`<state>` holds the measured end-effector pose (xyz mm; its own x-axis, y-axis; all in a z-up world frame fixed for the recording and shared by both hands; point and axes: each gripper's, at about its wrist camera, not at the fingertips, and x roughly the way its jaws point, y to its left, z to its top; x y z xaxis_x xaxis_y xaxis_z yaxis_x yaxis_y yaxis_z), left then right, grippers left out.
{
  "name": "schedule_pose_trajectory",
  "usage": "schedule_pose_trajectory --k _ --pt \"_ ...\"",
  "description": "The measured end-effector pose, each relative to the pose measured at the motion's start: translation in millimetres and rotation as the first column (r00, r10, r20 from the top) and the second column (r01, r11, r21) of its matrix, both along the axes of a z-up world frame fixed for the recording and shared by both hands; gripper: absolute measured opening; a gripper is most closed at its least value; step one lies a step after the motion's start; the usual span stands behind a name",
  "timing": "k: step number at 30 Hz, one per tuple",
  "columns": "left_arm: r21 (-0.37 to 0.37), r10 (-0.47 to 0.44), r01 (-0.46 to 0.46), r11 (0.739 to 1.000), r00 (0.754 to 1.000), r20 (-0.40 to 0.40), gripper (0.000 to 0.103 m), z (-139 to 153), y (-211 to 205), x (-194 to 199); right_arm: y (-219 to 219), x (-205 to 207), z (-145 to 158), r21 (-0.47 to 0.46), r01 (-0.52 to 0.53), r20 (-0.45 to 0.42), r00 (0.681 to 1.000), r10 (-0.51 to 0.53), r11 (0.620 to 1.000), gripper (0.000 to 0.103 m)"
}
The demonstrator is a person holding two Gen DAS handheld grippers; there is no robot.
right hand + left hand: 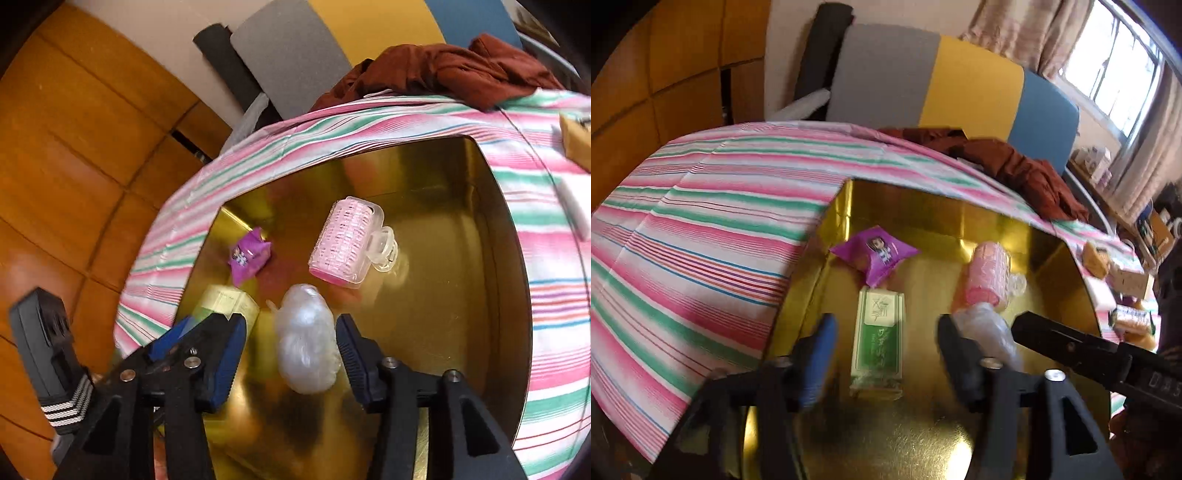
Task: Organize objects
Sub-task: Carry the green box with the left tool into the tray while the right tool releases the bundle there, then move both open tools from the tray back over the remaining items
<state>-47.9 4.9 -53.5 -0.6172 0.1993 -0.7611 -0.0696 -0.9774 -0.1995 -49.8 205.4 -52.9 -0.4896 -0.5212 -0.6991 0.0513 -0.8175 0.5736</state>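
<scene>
Currently: both tools are hanging over the gold tray [923, 206], which is sitting on the striped table [701, 229].
Left tool [884, 354]: its jaws are standing apart, straddling the green packet [879, 339] without the pads pressing on it; nothing is gripped.
Green packet: it is lying flat on the tray floor, near the left wall, its long side running away from the camera.
Purple sachet [875, 254]: it is lying just beyond the far end of the green packet, touching or nearly so; contact cannot be told.
Right tool [291, 343]: its jaws are standing apart on either side of the clear plastic bundle [308, 339]; the pads are not touching it.
Pink hair roller [345, 243]: it is resting beyond the bundle, apart from it, with a clear clip [384, 245] at its right end.
Step in hand: judged as sorting items into the tray; each tool is either releasing or lining up on its item, and the views are not settling which.
Next move: either closing squarely on an item or lifting clear without dragging it.
Edges: the left tray wall is standing close beside the green packet, limiting room for the left finger.
Open room: the right half of the tray floor is bare gold and offering the widest space.
Outside the tray: small boxes [1097, 258] are lying on the table at the right, and a dark red cloth [1027, 173] is bunched at the far edge.
</scene>
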Motion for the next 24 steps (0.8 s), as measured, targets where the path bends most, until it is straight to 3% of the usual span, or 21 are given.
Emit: schedule_pose_trajectory --k 2,6,7,13,19,24 --pt "0.012 0.024 -0.024 1.0 0.999 -0.028 0.071 5.9 -3.2 6.9 4.7 3.9 2.2 -0.017 0.007 -0.008 1.0 -0.007 1.0 0.052" --pt "0.045 0.11 -0.107 0.993 0.991 -0.074 0.096 15.8 -12.3 19.8 13.1 18.0 13.1 0.005 -0.003 -0.055 0.998 0.003 1.0 0.052" --pt "0.054 0.136 -0.131 0.99 0.987 -0.082 0.098 18.0 -14.4 21.4 14.1 22.2 16.8 0.02 -0.008 -0.075 0.997 0.01 1.0 0.052" --pt "0.1 0.201 -0.192 0.976 0.976 -0.09 0.102 23.5 -16.3 34.0 17.6 38.5 34.2 0.13 -0.038 -0.162 0.985 0.059 0.991 0.052" --pt "0.112 0.157 -0.147 0.983 0.983 -0.089 0.102 22.9 1.1 42.7 24.0 66.1 48.2 0.29 -0.049 -0.222 0.968 0.117 0.956 0.052" --pt "0.115 0.094 -0.083 0.99 0.991 -0.099 0.103 26.8 26.7 50.0 41.1 81.5 56.1 0.351 0.0 -0.273 0.957 0.102 0.936 0.052"
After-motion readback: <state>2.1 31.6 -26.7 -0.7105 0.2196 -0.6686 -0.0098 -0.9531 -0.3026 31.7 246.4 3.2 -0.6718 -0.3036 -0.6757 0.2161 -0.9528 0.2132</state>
